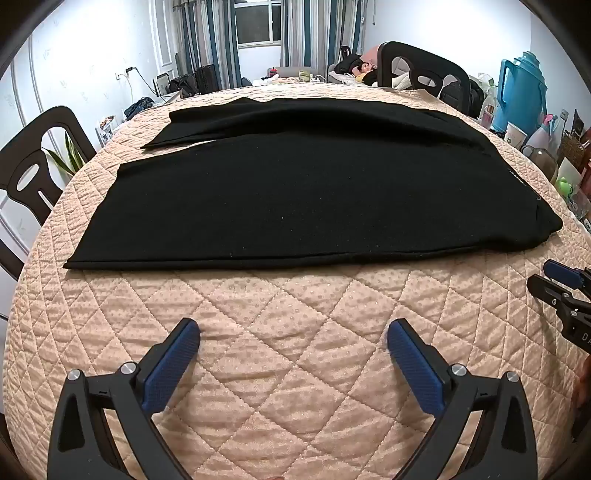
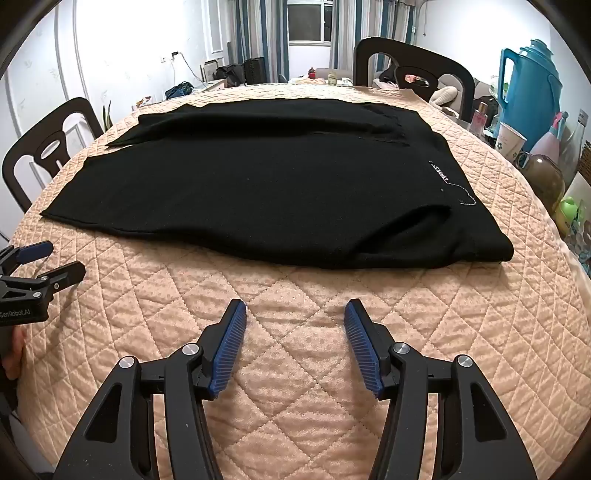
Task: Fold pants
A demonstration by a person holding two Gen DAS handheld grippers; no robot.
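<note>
Two pairs of blue-padded fingers hang spread apart with nothing between them: your left gripper (image 1: 293, 341) low in the left wrist view, your right gripper (image 2: 295, 321) low in the right wrist view, both tipped down at bare quilt. Neither touches cloth.

Just beyond them the black pants (image 1: 295, 192) lie flat across the middle of each frame, hems toward the left edge and waistband (image 2: 476, 236) toward the right. One leg lies nearer you, the other behind it, the two splitting apart at the left. No fold looks made yet, so you are at the approach before the first fold. The next move calls for your left fingers on the near hem (image 1: 92, 254) and your right on the near waist corner, pinching only the near leg's cloth, so it can be carried over the far leg.

Under the pants a peach quilted cover (image 1: 295, 369) drapes the tabletop. Dark chairs (image 2: 44, 147) stand at the left and far side. A blue thermos jug (image 2: 528, 92), a paper cup and what may be bottles crowd the right edge; curtains frame a window (image 2: 310, 24) at the top.
</note>
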